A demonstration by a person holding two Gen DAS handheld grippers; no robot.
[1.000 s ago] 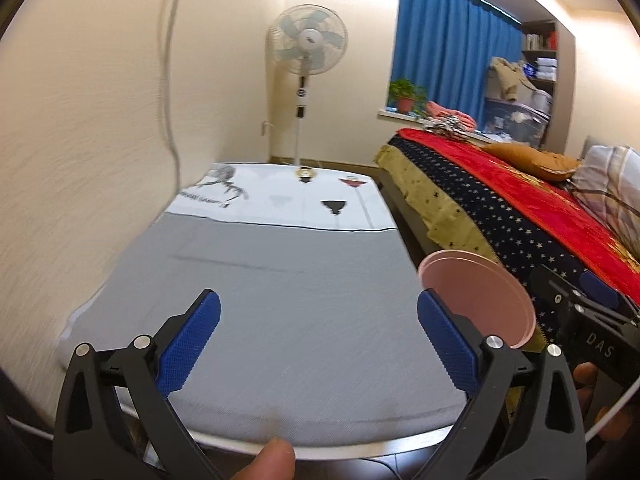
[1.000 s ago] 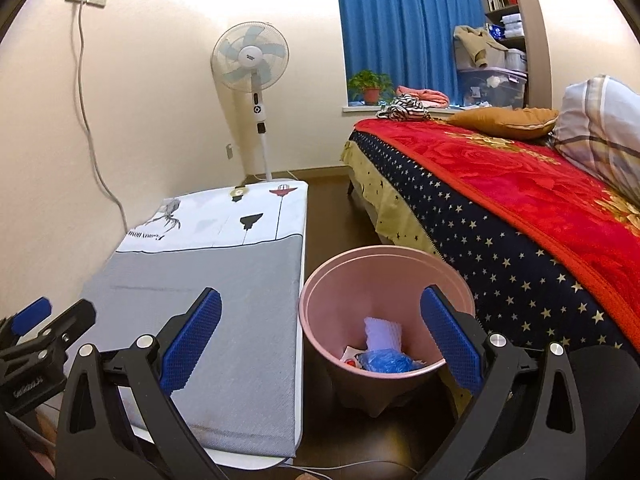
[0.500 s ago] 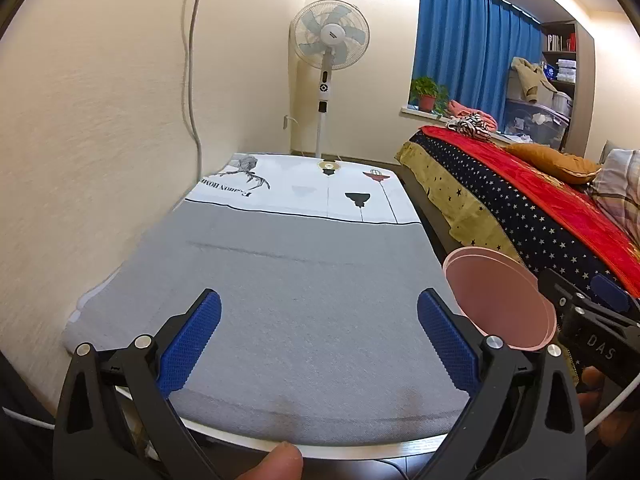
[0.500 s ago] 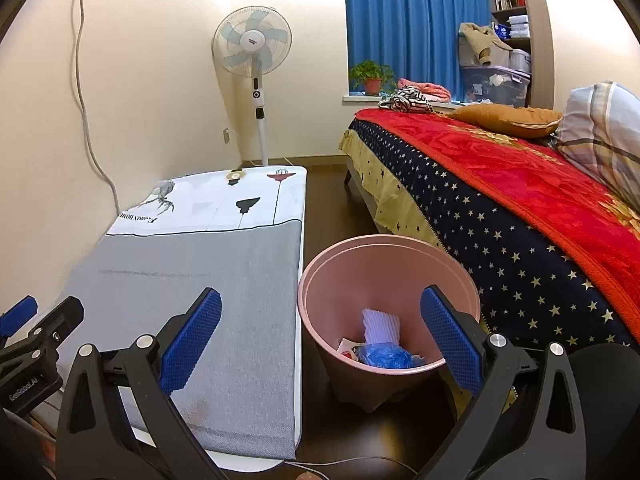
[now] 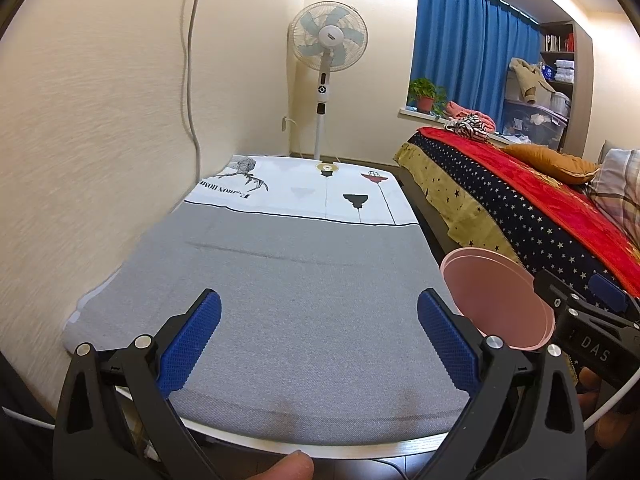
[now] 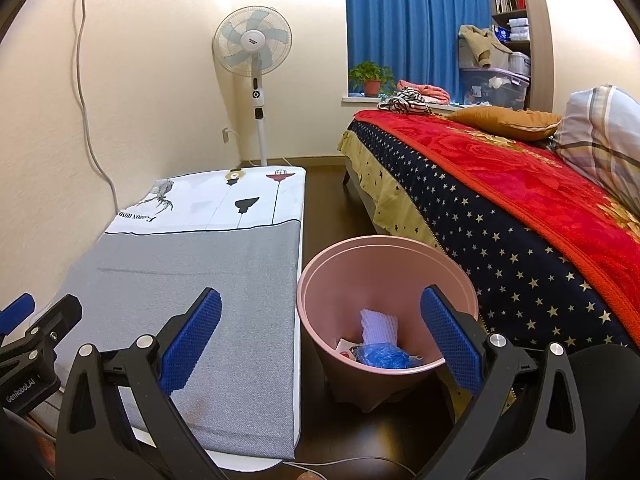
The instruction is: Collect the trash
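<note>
Both views drifted slightly; right gripper (image 6: 320, 336) (wide open, empty) frames bin (image 6: 384, 372).

In the left wrist view the pink bin (image 5: 496, 300) shows only its rim and inner wall; its contents are hidden. The right tool (image 5: 592, 336) is cut off by the right edge. Books on the shelf (image 6: 510, 0) are too small to read.

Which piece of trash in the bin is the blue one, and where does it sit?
The crumpled blue plastic, at the bottom of the pink bin, in front of the upright white foam piece.
</note>
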